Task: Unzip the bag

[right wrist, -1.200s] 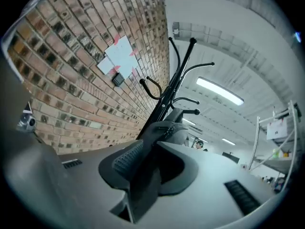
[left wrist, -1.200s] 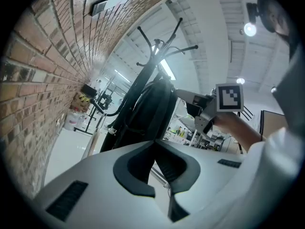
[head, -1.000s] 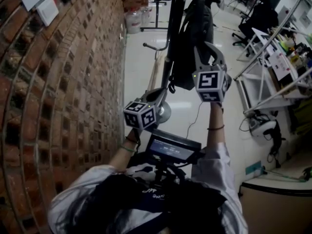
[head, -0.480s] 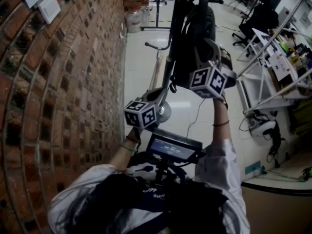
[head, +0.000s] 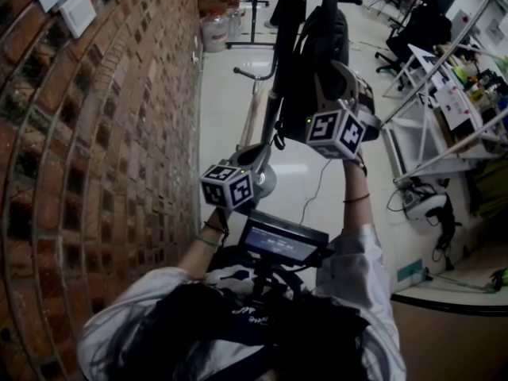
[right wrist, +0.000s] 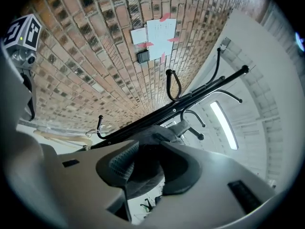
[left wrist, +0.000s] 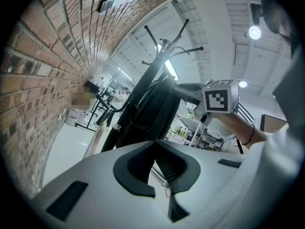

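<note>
A black bag [head: 317, 46] hangs from a dark coat rack [head: 278, 78] beside the brick wall. My right gripper [head: 343, 82] is raised against the bag's right side. In the right gripper view its jaws [right wrist: 145, 149] stand wide open, with dark bag fabric [right wrist: 143, 171] lying loosely between the pads. My left gripper [head: 262, 153] sits lower, by the rack's pole under the bag's bottom corner. In the left gripper view its tips [left wrist: 155, 144] meet, so it is shut. A thin cord shows in the gap behind them, and I cannot tell whether it is pinched. The zip is hidden.
The brick wall [head: 103, 133] runs close on the left, with paper sheets [right wrist: 159, 35] taped to it. A wooden stick [head: 252, 113] leans by the rack. White racks [head: 444, 94] and an office chair [head: 413, 38] stand to the right. A white container [head: 216, 34] sits at the wall's far end.
The right gripper has risen a little and tilted its marker cube, staying against the bag. The left gripper has stayed in place.
</note>
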